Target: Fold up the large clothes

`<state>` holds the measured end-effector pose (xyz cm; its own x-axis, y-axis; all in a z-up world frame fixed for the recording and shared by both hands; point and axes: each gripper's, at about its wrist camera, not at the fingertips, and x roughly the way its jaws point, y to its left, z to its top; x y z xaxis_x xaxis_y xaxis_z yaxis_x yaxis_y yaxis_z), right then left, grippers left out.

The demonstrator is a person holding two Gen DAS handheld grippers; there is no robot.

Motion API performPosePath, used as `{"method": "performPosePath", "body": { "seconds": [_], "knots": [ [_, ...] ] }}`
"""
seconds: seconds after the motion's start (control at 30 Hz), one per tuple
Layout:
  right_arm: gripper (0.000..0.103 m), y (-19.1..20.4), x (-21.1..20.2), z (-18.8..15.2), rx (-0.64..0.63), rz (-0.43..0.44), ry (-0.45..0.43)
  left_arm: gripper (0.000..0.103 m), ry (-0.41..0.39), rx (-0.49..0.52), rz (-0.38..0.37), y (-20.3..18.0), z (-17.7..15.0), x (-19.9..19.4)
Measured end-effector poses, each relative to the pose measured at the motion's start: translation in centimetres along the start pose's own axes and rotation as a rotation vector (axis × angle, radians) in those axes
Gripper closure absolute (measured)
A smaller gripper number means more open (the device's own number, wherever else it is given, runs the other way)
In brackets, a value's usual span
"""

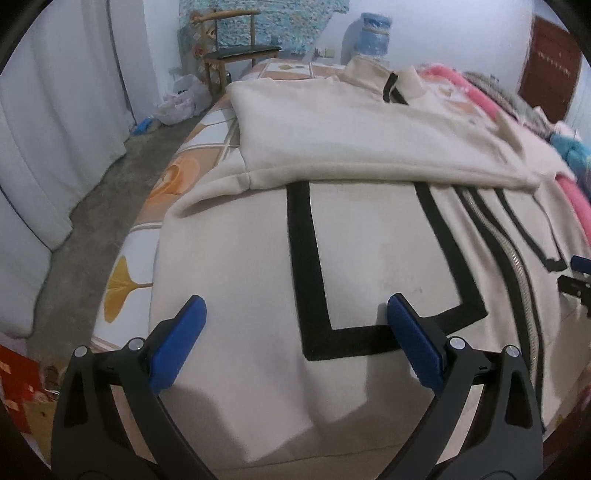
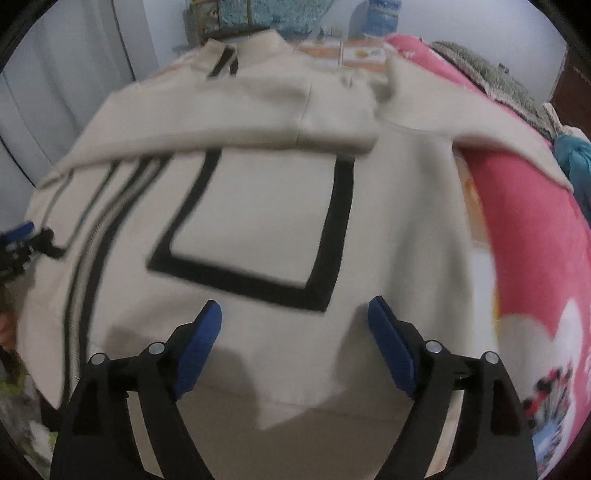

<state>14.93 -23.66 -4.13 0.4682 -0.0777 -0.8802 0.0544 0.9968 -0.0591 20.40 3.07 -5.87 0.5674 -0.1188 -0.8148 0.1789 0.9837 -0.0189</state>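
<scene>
Bedroom with white curtains (image 1: 55, 122), a wooden chair (image 1: 236, 51) and a patterned bed (image 1: 207, 122) before you; no writing is readable anywhere. Your cream jacket (image 1: 369, 258) lies flat on the bed, zipped, with black-outlined pockets, its sleeves folded across the chest beside a pink blanket (image 2: 535, 240). Your left gripper (image 1: 295, 314) and right gripper (image 2: 295, 314) hover spread wide over its hem, gripping nothing.

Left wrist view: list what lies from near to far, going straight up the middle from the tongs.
Left tongs, open over the cream jacket → black pocket outline → folded-over sleeves → collar → blue jug by the far wall.
</scene>
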Motion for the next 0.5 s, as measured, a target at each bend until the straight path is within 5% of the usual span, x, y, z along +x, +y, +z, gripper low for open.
{"method": "performPosePath", "body": {
  "seconds": [0.1, 0.5],
  "knots": [
    [0.007, 0.4, -0.4, -0.8, -0.006, -0.042, -0.02, 0.008, 0.011, 0.014, 0.0, 0.1, 0.1, -0.1],
    [0.006, -0.2, -0.6, -2.0, 0.01, -0.011, -0.1, 0.007, 0.009, 0.006, 0.017, 0.2, -0.5, -0.5]
  ]
}}
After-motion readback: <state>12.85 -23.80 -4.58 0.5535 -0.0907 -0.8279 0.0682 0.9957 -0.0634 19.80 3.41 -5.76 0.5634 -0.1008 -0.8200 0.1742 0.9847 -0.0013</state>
